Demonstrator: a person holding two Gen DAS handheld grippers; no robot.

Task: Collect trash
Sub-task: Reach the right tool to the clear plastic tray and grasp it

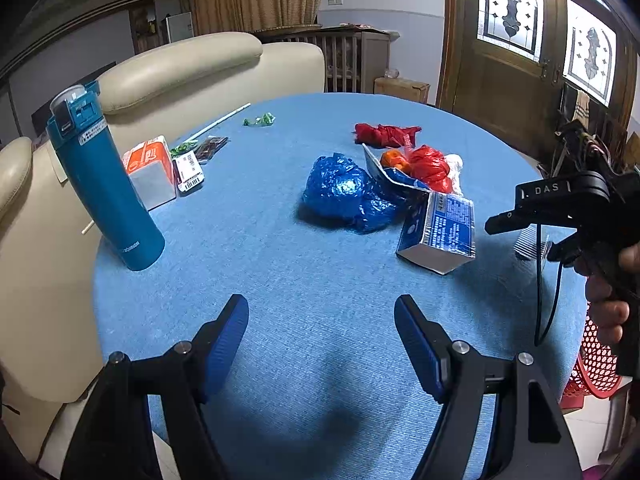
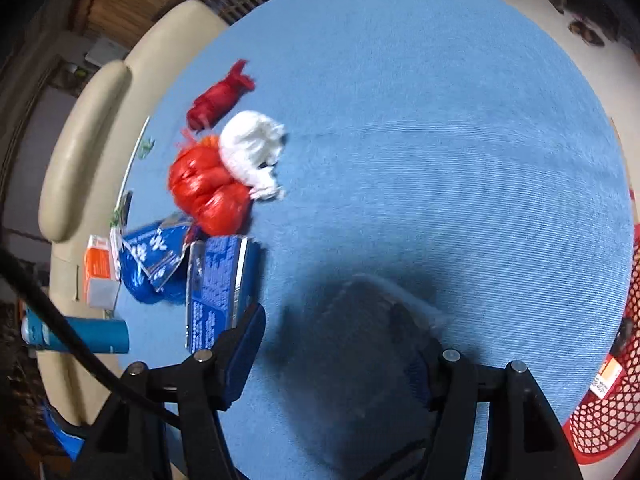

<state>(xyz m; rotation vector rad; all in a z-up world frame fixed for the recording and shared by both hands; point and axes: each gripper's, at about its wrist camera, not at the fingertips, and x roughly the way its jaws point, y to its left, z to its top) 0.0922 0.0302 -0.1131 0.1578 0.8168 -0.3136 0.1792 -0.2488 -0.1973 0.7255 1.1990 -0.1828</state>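
Trash lies on a round blue table [image 1: 320,280]. A crumpled blue bag [image 1: 344,194], a blue carton [image 1: 438,232], a red bag [image 1: 430,166] and a red net [image 1: 386,135] sit at mid-table. My left gripper [image 1: 321,336] is open and empty, short of the blue bag. My right gripper [image 2: 338,340] is open over bare cloth, with a blurred clear object [image 2: 384,300] between its fingers, touching or not I cannot tell. The right wrist view also shows the carton [image 2: 216,284], the red bag [image 2: 208,192], a white bag [image 2: 252,152] and the red net [image 2: 218,98] to its left.
A tall teal flask [image 1: 100,176] stands at the table's left, next to an orange and white box [image 1: 150,170] and small wrappers [image 1: 260,120]. A cream sofa [image 1: 180,68] lies behind. A red mesh basket [image 2: 608,380] stands off the table's right edge.
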